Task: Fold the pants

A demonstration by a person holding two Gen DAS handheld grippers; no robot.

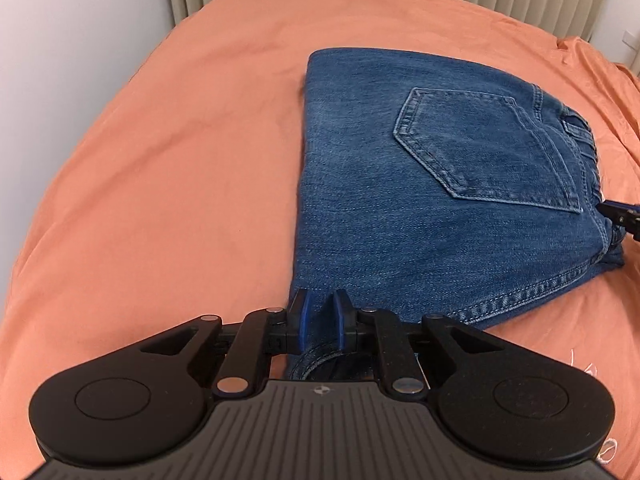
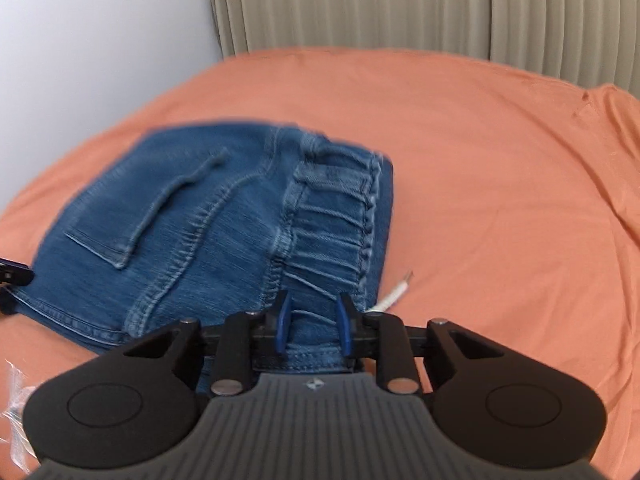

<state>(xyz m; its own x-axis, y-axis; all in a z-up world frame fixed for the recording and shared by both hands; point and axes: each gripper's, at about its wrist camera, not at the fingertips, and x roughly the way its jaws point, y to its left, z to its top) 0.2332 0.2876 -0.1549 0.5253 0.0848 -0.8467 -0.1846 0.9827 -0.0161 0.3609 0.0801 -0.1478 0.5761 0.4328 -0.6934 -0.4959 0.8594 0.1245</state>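
Blue denim pants (image 1: pixel 420 184) lie folded into a compact rectangle on the orange bed sheet (image 1: pixel 160 180), back pocket facing up. My left gripper (image 1: pixel 320 320) is at the near left corner of the fold, its jaws slightly apart with denim between them. My right gripper (image 2: pixel 314 324) is at the elastic waistband (image 2: pixel 332 216) end of the pants (image 2: pixel 192 232), jaws slightly apart over the fabric. A white drawstring (image 2: pixel 394 292) sticks out beside the waistband. The right gripper's tip shows at the right edge of the left wrist view (image 1: pixel 624 216).
The sheet (image 2: pixel 500 200) covers the whole bed. A white wall (image 1: pixel 60 40) runs along the left side and a beige pleated curtain (image 2: pixel 400 8) hangs behind the bed. A crinkled clear wrapper (image 2: pixel 16 400) lies at the near left edge.
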